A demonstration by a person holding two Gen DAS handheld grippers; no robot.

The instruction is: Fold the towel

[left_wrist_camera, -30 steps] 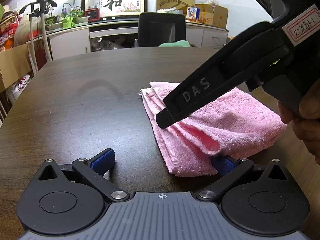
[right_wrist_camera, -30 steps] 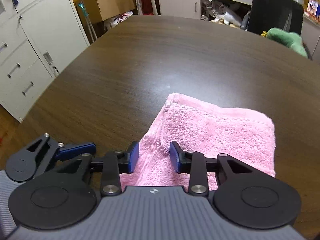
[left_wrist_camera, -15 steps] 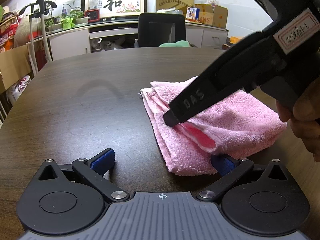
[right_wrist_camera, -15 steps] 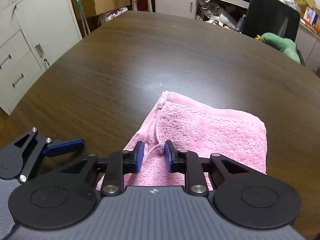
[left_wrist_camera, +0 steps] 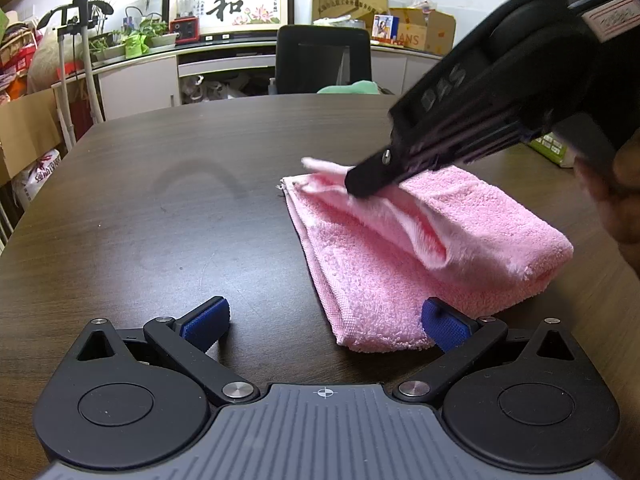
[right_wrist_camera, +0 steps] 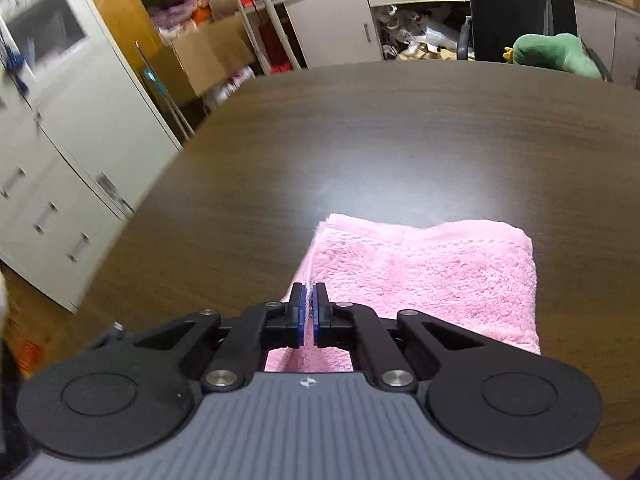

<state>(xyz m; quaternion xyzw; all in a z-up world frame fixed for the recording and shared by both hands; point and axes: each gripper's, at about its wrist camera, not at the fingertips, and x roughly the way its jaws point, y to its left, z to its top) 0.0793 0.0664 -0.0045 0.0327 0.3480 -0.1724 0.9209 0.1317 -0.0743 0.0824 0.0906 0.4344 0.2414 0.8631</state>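
Observation:
A pink towel (left_wrist_camera: 400, 264) lies folded on the dark wooden table (left_wrist_camera: 180, 208). In the right wrist view the towel (right_wrist_camera: 432, 276) spreads ahead of my right gripper (right_wrist_camera: 308, 312), which is shut on a thin upper layer at the towel's left edge. From the left wrist view the right gripper (left_wrist_camera: 366, 182) comes in from the upper right, held by a hand (left_wrist_camera: 624, 200), and lifts that layer off the stack. My left gripper (left_wrist_camera: 325, 324) rests low and open at the towel's near corner; its right pad (left_wrist_camera: 442, 328) touches the towel's near edge.
A black chair (left_wrist_camera: 322, 62) with a green cushion (right_wrist_camera: 556, 54) stands at the table's far side. Cabinets (right_wrist_camera: 60, 152), cardboard boxes and plants line the room's walls. A green-and-white packet (left_wrist_camera: 550, 146) lies at the table's right edge.
The right gripper's jaws closed on the towel's upper layer and raised it toward the far side. The left gripper stayed where it was, open.

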